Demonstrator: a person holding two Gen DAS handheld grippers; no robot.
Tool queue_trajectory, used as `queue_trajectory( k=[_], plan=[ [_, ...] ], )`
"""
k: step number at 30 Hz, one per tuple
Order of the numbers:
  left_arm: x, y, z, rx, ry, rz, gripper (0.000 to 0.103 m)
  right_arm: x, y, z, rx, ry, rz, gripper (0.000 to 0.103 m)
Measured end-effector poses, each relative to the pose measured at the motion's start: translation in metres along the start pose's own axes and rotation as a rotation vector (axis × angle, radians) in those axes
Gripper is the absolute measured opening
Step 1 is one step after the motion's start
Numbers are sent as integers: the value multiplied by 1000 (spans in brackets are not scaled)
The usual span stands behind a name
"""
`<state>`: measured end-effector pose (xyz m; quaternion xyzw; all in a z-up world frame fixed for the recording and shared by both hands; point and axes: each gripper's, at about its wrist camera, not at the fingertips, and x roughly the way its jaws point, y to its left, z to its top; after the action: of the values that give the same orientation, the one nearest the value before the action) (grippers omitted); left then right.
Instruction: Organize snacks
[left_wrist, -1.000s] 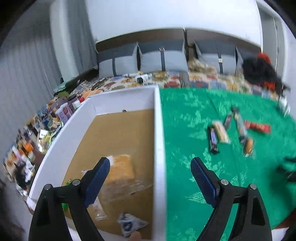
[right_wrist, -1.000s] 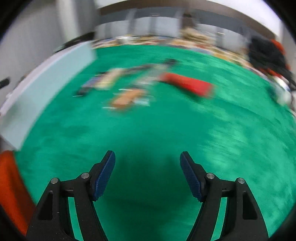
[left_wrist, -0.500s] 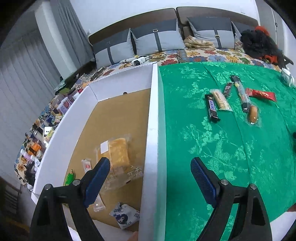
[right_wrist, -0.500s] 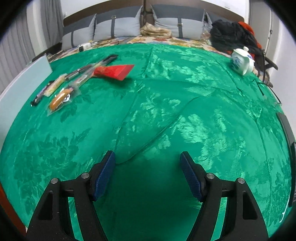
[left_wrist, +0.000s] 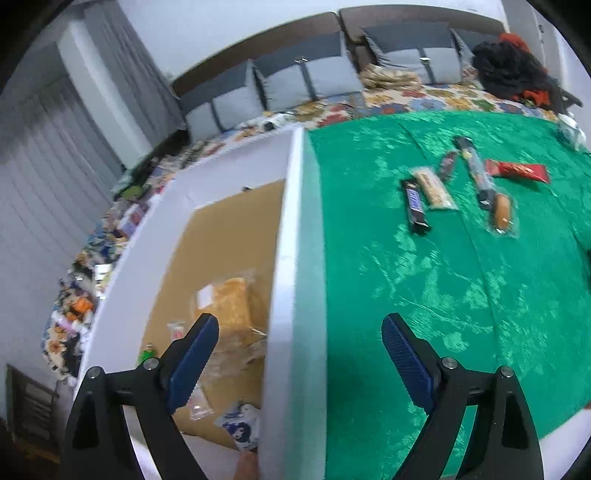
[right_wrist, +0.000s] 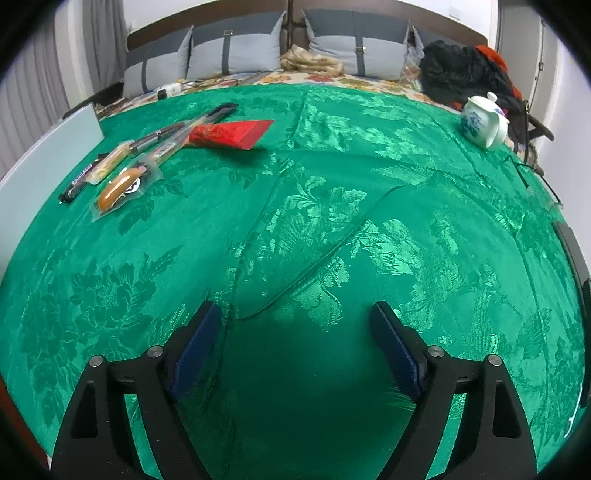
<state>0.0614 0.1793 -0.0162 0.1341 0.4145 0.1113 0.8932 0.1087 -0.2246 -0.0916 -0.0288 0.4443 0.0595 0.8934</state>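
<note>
Lying on green cloth (right_wrist: 332, 177), wrapped snacks (right_wrist: 122, 186) cluster; both fingers spread, right widening, empty

box (left_wrist: 295, 236) cut off below, wrapper (left_wrist: 240, 428) half hidden

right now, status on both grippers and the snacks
Left gripper open, empty, straddling white box wall. Right gripper opening, empty over green cloth. Six snacks loose. Nothing blocking.
</note>
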Motion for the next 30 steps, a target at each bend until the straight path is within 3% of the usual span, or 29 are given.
queue_trajectory(
  k=[4,5,6,8,12,14,17,22,30],
  plan=[
    [-34,-6,4,-29,-122,71,91,0,0,-1,1,1,3,88],
    [-44,-11,5,-31,-157,68,96,0,0,0,0,1,2,88],
    [-51,-16,6,-34,-182,52,102,0,0,-1,0,1,2,88],
    [-58,-30,8,-41,-196,-33,103,0,0,0,0,1,4,89],
    [-22,-67,9,-72,-24,-287,103,-1,0,-1,0,2,9,90],
    [5,-87,4,-104,61,-365,103,-1,0,-1,0,2,8,90],
    [37,-109,-1,-139,140,-421,103,-1,0,-1,0,2,8,90],
    [66,-131,-4,-153,190,-398,103,-1,0,-1,0,2,9,90],
    [76,-145,-4,-133,191,-349,103,-1,0,-1,0,2,8,90]
  ],
)
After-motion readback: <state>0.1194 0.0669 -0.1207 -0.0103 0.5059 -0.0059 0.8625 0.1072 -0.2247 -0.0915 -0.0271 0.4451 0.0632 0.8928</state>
